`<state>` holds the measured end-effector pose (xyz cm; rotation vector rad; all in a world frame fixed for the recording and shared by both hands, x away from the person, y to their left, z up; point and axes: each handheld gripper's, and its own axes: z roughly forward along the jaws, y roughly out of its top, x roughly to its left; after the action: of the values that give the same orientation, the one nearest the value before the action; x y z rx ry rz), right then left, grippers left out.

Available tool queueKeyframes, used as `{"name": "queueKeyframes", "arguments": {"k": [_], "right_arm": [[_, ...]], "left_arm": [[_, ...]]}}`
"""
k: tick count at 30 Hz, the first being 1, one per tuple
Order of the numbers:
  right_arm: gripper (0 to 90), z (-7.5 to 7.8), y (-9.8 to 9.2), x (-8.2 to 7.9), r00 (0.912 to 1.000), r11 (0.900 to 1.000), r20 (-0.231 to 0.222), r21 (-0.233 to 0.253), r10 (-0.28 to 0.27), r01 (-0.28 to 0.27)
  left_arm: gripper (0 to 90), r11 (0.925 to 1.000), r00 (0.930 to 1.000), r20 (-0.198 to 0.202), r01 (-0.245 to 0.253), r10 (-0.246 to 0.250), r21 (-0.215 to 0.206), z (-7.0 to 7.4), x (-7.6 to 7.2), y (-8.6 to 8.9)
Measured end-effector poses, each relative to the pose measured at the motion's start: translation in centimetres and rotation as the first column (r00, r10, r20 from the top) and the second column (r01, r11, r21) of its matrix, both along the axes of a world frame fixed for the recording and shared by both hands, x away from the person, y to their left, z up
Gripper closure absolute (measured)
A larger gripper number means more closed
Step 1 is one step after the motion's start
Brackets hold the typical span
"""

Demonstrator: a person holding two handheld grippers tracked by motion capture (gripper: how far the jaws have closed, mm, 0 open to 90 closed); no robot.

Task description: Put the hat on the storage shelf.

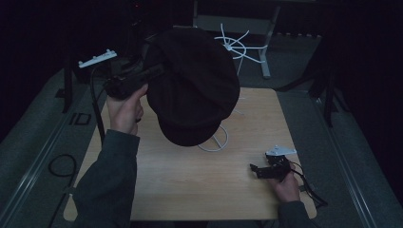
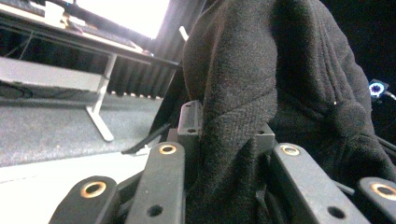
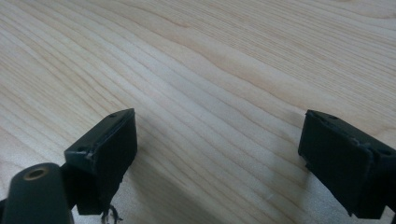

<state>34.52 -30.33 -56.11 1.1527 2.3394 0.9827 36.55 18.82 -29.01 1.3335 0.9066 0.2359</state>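
A big black cap (image 1: 192, 88) hangs in the air over the back of the wooden table (image 1: 190, 190), brim pointing down toward me. My left gripper (image 1: 159, 71) is raised at the left and is shut on the cap's edge. In the left gripper view the black woolly cloth (image 2: 233, 130) is pinched between the two jaws. My right gripper (image 1: 254, 170) rests low on the table at the front right, open. In the right gripper view its fingertips (image 3: 105, 149) stand wide apart over bare wood (image 3: 219, 84) with nothing between them.
A white ring-shaped wire stand base (image 1: 216, 142) lies on the table under the cap. A white spoked rack (image 1: 237, 47) and a metal desk leg (image 1: 263, 61) stand behind the table. Dark floor surrounds the table; a cable (image 1: 62, 166) loops at the left.
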Motion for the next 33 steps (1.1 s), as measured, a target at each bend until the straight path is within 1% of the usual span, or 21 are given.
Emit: {"name": "queueKeyframes", "arguments": {"k": [2, 3, 7, 10, 13, 14, 17, 20, 24, 29, 33], "right_arm": [[11.5, 0.0, 0.0, 0.0, 1.0000, 1.000, -0.001, 0.001, -0.001, 0.001], [11.5, 0.0, 0.0, 0.0, 1.0000, 1.000, -0.001, 0.001, -0.001, 0.001], [11.5, 0.0, 0.0, 0.0, 1.0000, 1.000, 0.000, 0.002, -0.001, 0.001], [11.5, 0.0, 0.0, 0.0, 1.0000, 1.000, 0.000, 0.001, -0.001, 0.001], [11.5, 0.0, 0.0, 0.0, 1.0000, 1.000, 0.000, 0.001, -0.001, 0.001], [11.5, 0.0, 0.0, 0.0, 1.0000, 1.000, 0.000, 0.001, -0.001, 0.001], [11.5, 0.0, 0.0, 0.0, 1.0000, 1.000, -0.001, 0.002, -0.001, 0.001], [11.5, 0.0, 0.0, 0.0, 1.0000, 1.000, -0.001, 0.002, -0.001, 0.001], [11.5, 0.0, 0.0, 0.0, 1.0000, 1.000, -0.001, 0.002, -0.001, 0.001], [11.5, 0.0, 0.0, 0.0, 1.0000, 1.000, -0.001, 0.001, -0.001, 0.001], [11.5, 0.0, 0.0, 0.0, 1.0000, 1.000, -0.001, 0.002, -0.001, 0.001]], "left_arm": [[75.0, 1.0000, 1.0000, -0.007, -0.001, 0.001, 0.004, -0.2, 0.2, -0.1], [75.0, 1.0000, 0.9998, -0.020, 0.003, -0.003, -0.001, -0.7, 0.6, -0.3], [74.7, 1.0000, 0.9991, -0.042, 0.001, -0.001, 0.003, -1.1, 1.0, -0.4], [74.7, 0.9997, 0.9988, -0.048, -0.006, 0.007, 0.024, -1.2, 1.0, -0.5], [74.3, 0.9990, 0.9979, -0.063, -0.014, 0.017, 0.043, -1.3, 1.2, -0.7], [74.1, 0.9990, 0.9979, -0.063, -0.014, 0.017, 0.043, -1.3, 1.2, -0.7], [73.2, 0.9977, 0.9965, -0.077, -0.027, 0.032, 0.061, -1.5, 1.4, -1.0], [71.9, 0.9961, 0.9961, -0.078, -0.037, 0.043, 0.081, -1.5, 1.5, -1.3], [69.2, 0.9939, 0.9948, -0.084, -0.049, 0.058, 0.098, -1.6, 1.6, -1.6], [65.2, 0.9925, 0.9937, -0.090, -0.057, 0.067, 0.108, -1.7, 1.7, -1.7], [58.8, 0.9912, 0.9926, -0.101, -0.054, 0.066, 0.121, -1.8, 1.8, -1.7]]}}
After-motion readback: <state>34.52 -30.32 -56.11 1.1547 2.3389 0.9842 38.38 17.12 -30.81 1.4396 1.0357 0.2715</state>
